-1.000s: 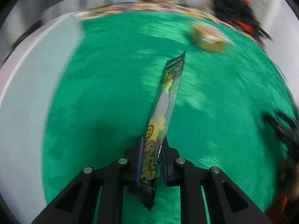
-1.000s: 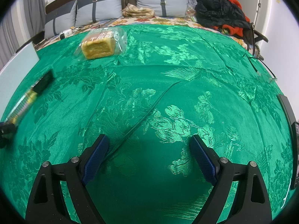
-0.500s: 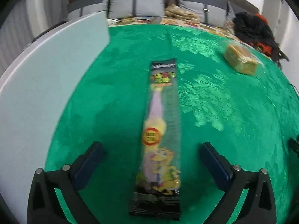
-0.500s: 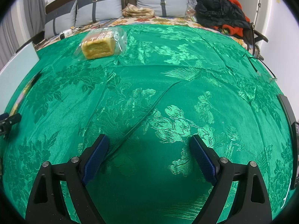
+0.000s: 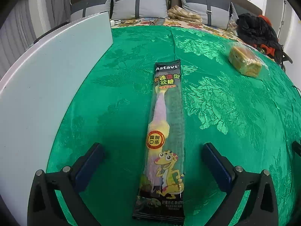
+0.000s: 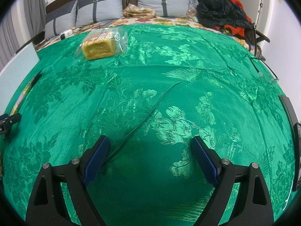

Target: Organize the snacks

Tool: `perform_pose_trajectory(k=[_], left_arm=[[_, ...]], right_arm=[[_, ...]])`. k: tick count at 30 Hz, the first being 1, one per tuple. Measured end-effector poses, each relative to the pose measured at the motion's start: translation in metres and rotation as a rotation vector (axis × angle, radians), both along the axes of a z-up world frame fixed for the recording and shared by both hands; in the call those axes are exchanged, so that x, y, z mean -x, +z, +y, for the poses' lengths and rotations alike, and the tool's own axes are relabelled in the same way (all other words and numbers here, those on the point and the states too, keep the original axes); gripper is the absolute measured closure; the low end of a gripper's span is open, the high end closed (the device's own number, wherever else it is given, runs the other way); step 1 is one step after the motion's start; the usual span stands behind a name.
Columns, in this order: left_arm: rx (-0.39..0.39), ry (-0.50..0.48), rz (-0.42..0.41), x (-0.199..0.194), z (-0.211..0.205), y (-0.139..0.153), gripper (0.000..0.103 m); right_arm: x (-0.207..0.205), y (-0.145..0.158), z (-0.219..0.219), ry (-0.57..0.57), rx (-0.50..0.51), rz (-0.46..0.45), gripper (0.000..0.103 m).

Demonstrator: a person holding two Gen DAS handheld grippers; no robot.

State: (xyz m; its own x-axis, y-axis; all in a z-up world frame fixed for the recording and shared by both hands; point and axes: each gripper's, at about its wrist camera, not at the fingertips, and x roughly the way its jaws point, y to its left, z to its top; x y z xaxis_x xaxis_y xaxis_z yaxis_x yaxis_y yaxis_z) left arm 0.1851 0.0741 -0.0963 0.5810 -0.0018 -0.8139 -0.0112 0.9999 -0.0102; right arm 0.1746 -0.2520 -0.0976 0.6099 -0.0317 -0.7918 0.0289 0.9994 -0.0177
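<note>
Left gripper (image 5: 153, 157) spread wide, both fingers clear of the candy pack (image 5: 164, 131), nothing in its grasp. The pack lies flat on the green cloth (image 5: 225, 113), face up, cartoon lizard at the near end, the "Astavt" header at the far end. It runs straight away from the gripper, its near part lying between the two blue pads (image 5: 90, 164) with a gap on either side.

Taking the pack as the mark: a pale board (image 5: 47, 79) lies to its left, well apart, its edge running alongside the cloth. Off to the right and farther back sits the bread (image 5: 244, 64), a yellow loaf in a clear bag, well apart from the pack. Beyond the far end of the pack, grey pillows (image 5: 139, 5) line the headboard, and a dark heap of clothes (image 5: 257, 30) sits behind the bread.

Over to the right wrist view: right gripper (image 6: 150, 156) wide apart too, holding nothing, poised over bare cloth. The bread (image 6: 99, 47) shows far left ahead of it, printed bag facing the camera. At the far left edge a sliver of the pack (image 6: 22, 94) is just visible, with the tip of the left gripper (image 6: 9, 119) near it. Clothes (image 6: 222, 15) piled at the far right.
</note>
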Motion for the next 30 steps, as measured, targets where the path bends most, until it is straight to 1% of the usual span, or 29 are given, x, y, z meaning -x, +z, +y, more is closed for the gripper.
perform_pose_trajectory(k=[17, 18, 19, 22, 25, 30], left_arm=[[0.001, -0.001, 0.000, -0.002, -0.001, -0.001, 0.000], [0.001, -0.001, 0.000, -0.002, -0.001, -0.001, 0.000], [0.001, -0.001, 0.000, -0.002, -0.001, -0.001, 0.000], [0.001, -0.001, 0.000, -0.002, -0.001, -0.001, 0.000], [0.001, -0.001, 0.000, -0.002, -0.001, -0.001, 0.000], [0.001, -0.001, -0.001, -0.002, -0.001, -0.001, 0.000]], right_arm=[[-0.001, -0.001, -0.003, -0.009, 0.002, 0.004, 0.009], [-0.002, -0.001, -0.003, -0.009, 0.001, 0.005, 0.007], [-0.004, -0.002, -0.003, -0.009, -0.005, 0.006, 0.006], [-0.023, -0.002, -0.006, -0.012, -0.004, 0.008, 0.006], [-0.040, -0.002, -0.010, -0.043, -0.005, 0.010, 0.004], [-0.041, -0.002, -0.009, -0.048, -0.006, 0.010, 0.004]])
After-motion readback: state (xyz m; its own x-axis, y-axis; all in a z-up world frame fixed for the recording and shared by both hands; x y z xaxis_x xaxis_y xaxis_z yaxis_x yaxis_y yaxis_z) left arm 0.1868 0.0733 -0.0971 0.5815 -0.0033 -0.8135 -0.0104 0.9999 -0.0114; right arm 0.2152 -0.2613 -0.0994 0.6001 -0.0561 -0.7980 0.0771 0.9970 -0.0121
